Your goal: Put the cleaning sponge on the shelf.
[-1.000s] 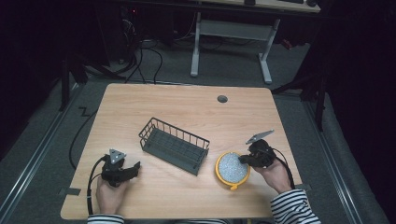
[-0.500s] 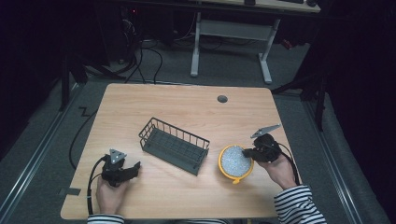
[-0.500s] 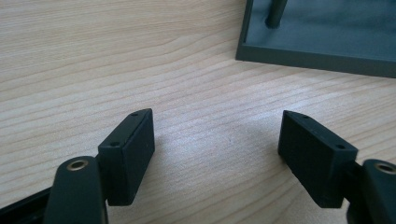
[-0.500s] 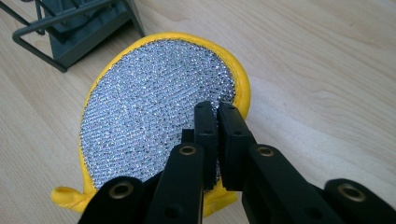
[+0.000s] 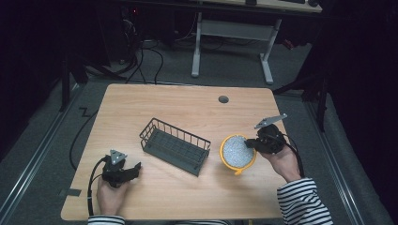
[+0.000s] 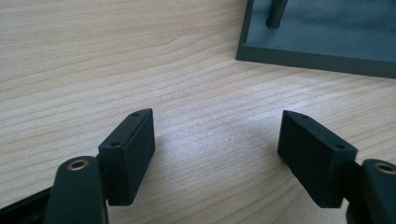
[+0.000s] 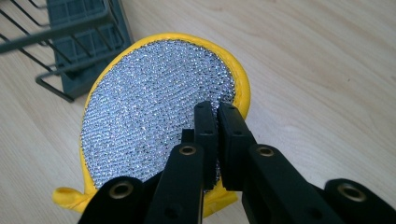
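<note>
right hand-held gripper [image 7: 218, 109]: pinched tight on round yellow-rimmed silver mesh scrubber [image 7: 154, 107] | left hand-held gripper [image 6: 217, 140]: wide apart, empty | wire basket [image 5: 174, 146] at 9 o'clock of scrubber | wood-grain surface [image 5: 187, 105]

A dark grey wire basket [image 5: 174, 146] sits near the middle of the light wooden table [image 5: 187, 108], turned at an angle to the table's edges, with thin wire walls rising from a solid grey base. A small round dark grommet [image 5: 223, 99] is set into the tabletop toward its far edge. Beyond the table, on the grey floor, stands the white frame of a second desk [image 5: 230, 42], black cables [image 5: 141, 51] trail across the floor to its left, and a small strip of tape [image 5: 69, 192] lies beside the table's near left corner.
</note>
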Demonstrator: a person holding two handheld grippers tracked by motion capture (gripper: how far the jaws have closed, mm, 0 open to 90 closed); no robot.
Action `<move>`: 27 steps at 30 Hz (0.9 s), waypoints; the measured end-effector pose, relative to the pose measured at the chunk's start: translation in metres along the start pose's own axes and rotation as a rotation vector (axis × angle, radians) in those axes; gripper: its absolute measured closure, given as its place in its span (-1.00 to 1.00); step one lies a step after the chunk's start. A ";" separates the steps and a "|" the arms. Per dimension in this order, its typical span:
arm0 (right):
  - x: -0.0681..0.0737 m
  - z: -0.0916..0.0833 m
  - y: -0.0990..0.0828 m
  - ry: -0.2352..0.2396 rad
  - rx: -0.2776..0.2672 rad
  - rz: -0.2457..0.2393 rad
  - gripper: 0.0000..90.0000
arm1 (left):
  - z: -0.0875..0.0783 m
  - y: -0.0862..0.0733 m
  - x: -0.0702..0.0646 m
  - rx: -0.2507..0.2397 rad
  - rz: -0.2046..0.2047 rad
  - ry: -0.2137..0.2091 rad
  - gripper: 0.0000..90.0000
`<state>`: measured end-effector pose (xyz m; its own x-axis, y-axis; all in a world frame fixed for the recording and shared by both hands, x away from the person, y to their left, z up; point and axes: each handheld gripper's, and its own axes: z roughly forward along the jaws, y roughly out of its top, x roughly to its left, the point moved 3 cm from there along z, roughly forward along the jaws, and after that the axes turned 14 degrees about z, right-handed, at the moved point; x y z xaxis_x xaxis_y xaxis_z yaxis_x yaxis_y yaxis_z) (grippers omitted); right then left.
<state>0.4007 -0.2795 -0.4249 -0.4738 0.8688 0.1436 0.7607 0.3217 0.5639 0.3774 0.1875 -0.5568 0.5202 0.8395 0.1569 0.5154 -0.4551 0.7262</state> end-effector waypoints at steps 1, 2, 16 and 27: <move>0.001 -0.002 0.004 0.001 -0.009 0.000 0.95 | 0.000 0.000 0.000 0.000 0.000 0.000 -0.38; 0.001 -0.004 0.007 0.001 -0.012 -0.004 0.95 | 0.000 0.000 0.000 0.000 0.000 0.000 -0.38; 0.022 -0.033 0.062 0.004 -0.090 -0.082 0.95 | 0.000 0.000 -0.001 0.002 0.004 0.007 -0.37; 0.053 -0.016 0.095 0.029 -0.083 -0.154 0.95 | 0.000 0.000 -0.001 0.001 0.004 0.007 -0.38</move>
<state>0.4406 -0.2094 -0.3511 -0.5954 0.8001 0.0729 0.6395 0.4171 0.6458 0.3775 0.1868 -0.5570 0.5171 0.8399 0.1646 0.5143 -0.4587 0.7246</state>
